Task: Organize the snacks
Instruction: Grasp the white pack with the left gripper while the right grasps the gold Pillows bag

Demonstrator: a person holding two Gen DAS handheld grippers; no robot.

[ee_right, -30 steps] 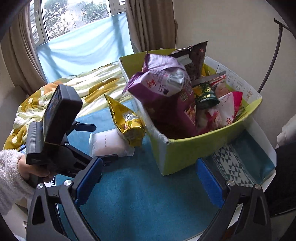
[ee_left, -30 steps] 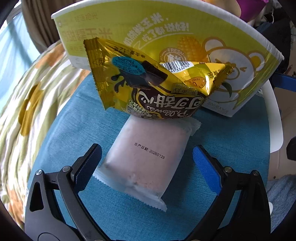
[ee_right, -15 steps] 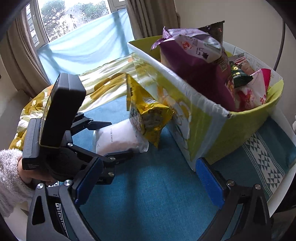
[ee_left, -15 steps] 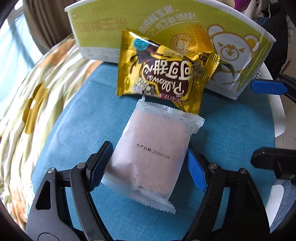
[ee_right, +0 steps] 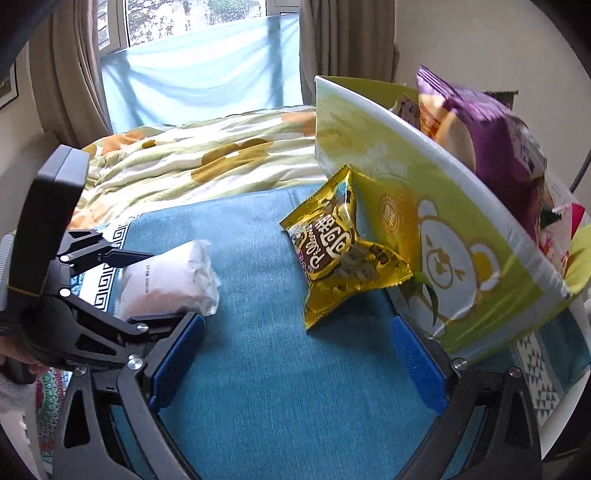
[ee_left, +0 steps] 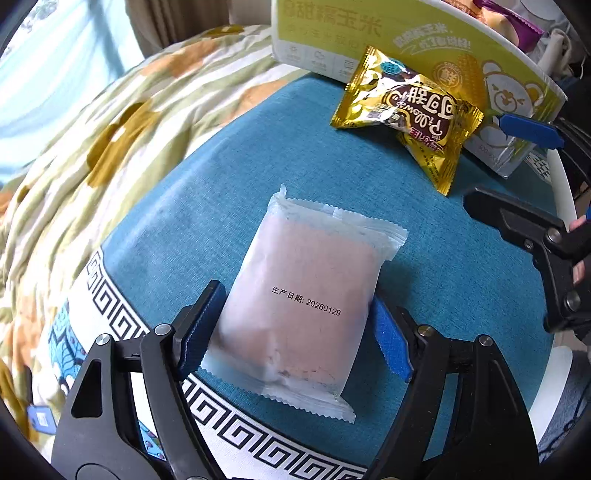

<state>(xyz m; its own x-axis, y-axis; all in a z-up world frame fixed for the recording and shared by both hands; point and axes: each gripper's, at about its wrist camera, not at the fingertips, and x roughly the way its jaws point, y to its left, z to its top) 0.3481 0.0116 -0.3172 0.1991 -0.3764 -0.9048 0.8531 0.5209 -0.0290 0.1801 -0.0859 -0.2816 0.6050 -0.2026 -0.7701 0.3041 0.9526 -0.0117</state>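
While the left gripper [ee_left: 295, 332] has its jaws pinching the pink snack pkt [ee_left: 306, 299] on the table [ee_left: 221, 206], the right gripper [ee_right: 295, 363] sits w/ jaws spread, nothing between. Gold snack bag [ee_right: 341, 254] leans vs the green box [ee_right: 461, 236], near the pkt.

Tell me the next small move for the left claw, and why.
Probably lift the white packet straight up off the blue tablecloth. The left claw has both pads against its sides, so the grip looks made. The gold packet leans on the green box ahead, and the right claw is open, empty.
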